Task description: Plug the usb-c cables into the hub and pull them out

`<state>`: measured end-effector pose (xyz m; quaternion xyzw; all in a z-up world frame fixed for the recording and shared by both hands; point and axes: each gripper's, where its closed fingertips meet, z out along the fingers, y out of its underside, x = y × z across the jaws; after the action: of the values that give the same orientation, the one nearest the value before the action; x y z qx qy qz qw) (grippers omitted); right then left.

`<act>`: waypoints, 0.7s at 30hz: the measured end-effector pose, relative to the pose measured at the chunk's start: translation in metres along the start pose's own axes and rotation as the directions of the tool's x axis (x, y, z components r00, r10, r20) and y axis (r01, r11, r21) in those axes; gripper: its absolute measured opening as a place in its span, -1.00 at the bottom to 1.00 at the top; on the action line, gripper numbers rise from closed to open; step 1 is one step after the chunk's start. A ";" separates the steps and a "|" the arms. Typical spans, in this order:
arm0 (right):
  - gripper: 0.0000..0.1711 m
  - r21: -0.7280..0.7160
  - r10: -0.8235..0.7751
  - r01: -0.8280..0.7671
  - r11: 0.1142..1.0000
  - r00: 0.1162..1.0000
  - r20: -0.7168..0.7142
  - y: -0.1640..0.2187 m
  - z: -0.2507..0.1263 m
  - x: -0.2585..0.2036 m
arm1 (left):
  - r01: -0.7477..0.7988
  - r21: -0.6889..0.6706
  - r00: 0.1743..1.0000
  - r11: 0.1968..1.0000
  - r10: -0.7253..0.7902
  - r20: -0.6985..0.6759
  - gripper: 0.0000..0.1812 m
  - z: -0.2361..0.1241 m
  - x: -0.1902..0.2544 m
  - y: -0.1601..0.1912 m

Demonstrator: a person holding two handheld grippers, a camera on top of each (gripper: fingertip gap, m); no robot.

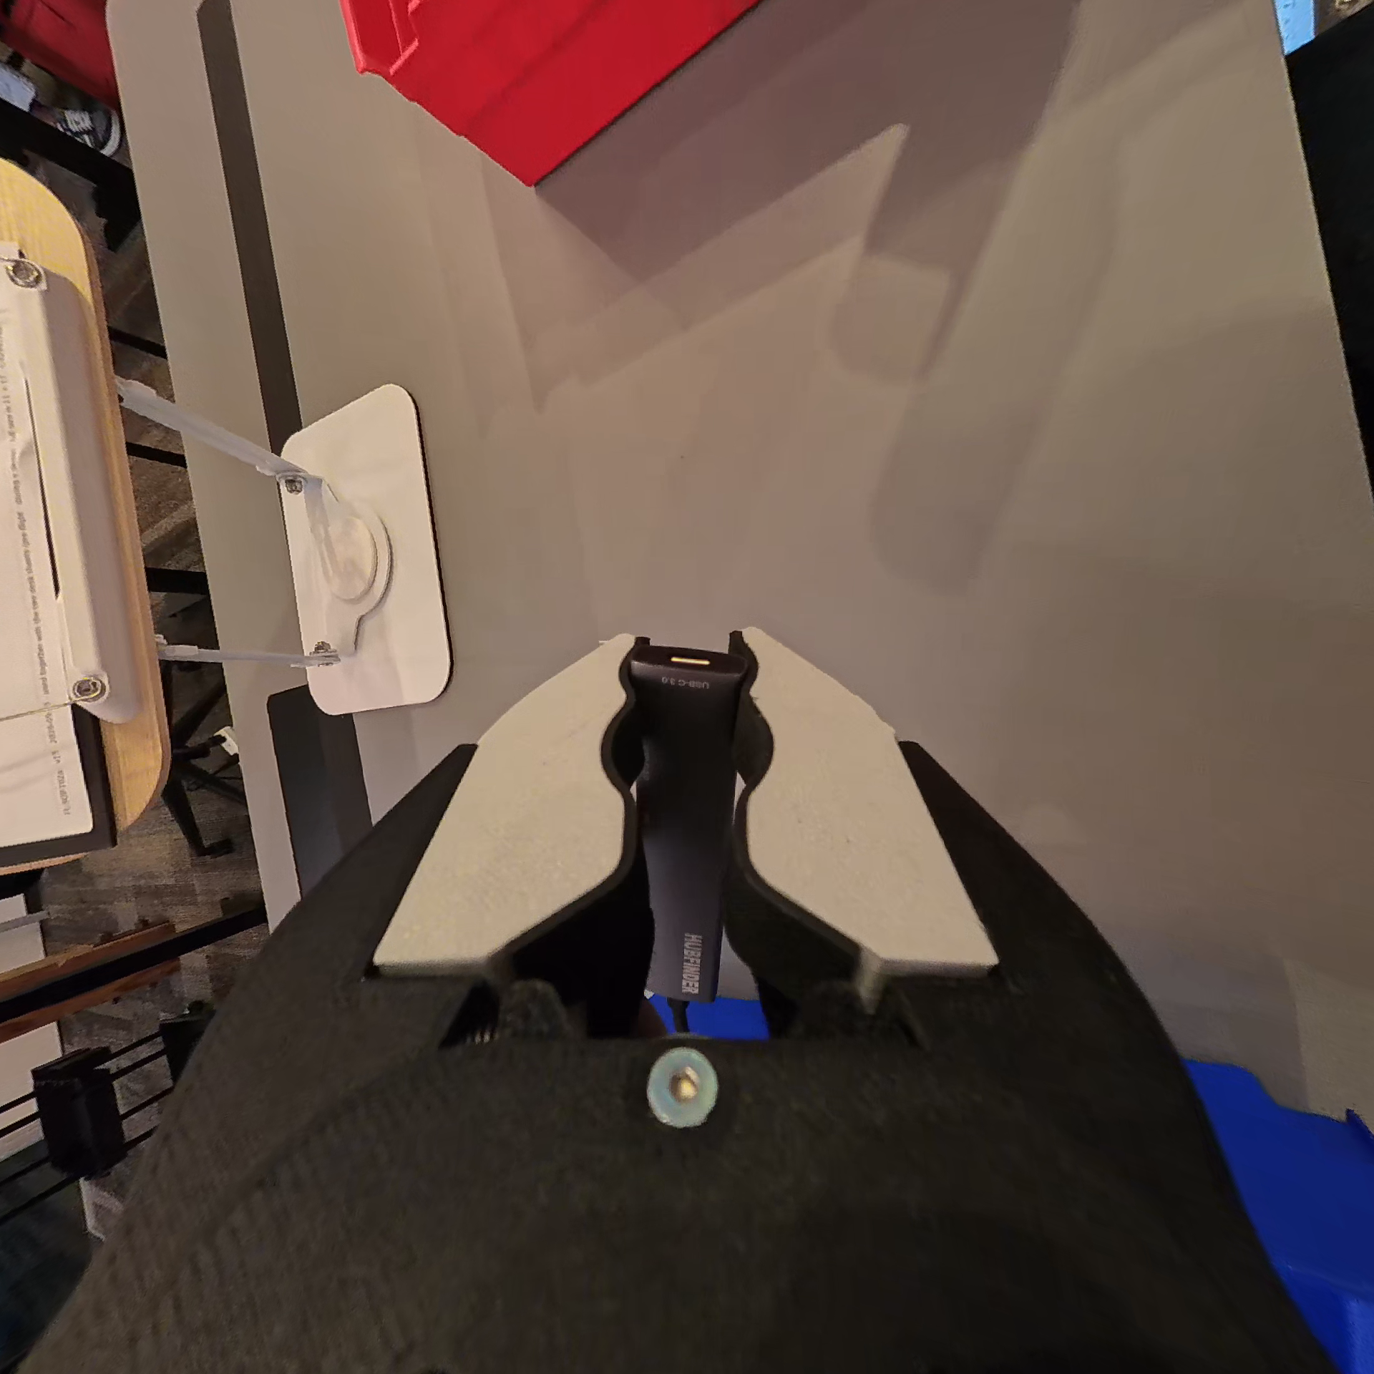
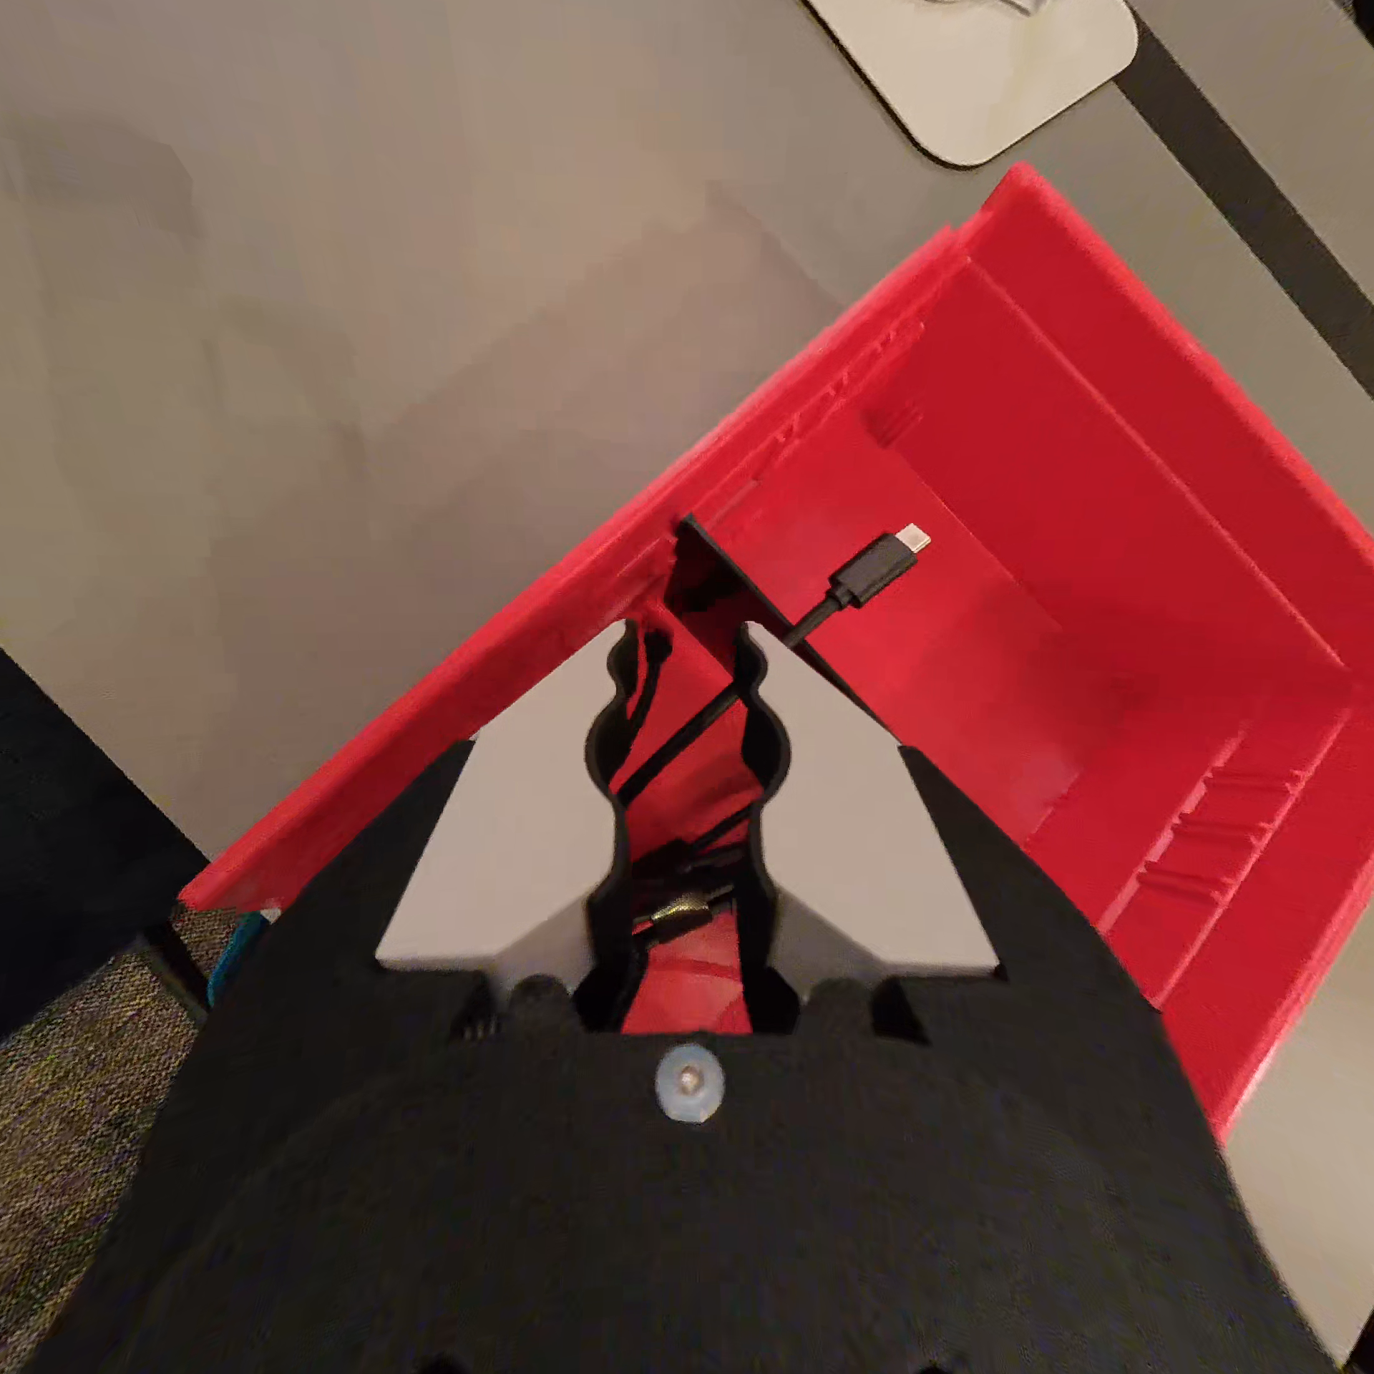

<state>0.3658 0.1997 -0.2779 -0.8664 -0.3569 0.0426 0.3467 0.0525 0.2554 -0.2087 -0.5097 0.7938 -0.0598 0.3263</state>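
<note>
My left gripper (image 1: 685, 647) is shut on a dark grey usb hub (image 1: 684, 781), held lengthwise between the fingers above the grey table. The hub's end port faces forward with nothing plugged into it. My right gripper (image 2: 688, 632) hangs over a red bin (image 2: 1115, 446) with its jaws apart. A black usb-c cable (image 2: 669, 751) runs across the gap under the fingers, and its plug (image 2: 881, 561) lies on the bin floor past the right finger. More black cables lie lower in the bin, partly hidden by the fingers.
A black divider (image 2: 714, 565) stands in the red bin. The red bin (image 1: 535, 67) also shows at the top of the left wrist view. A white stand base (image 1: 372, 550) with clear arms sits at the table's left edge. A blue bin (image 1: 1264, 1189) is at lower right. Across from one pair of fingers to the other is roughly 35 cm.
</note>
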 end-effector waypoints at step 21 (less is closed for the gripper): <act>-0.77 0.225 -0.801 0.917 0.330 0.398 -0.448 -0.226 -0.032 -0.176 | -0.016 0.121 0.992 0.993 0.030 -0.119 -0.79 -0.016 0.010 -0.044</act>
<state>0.1123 0.1811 -0.1413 -0.4346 -0.6951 -0.1821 0.5430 0.0748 0.2219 -0.1821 -0.4755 0.8129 -0.1342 0.3082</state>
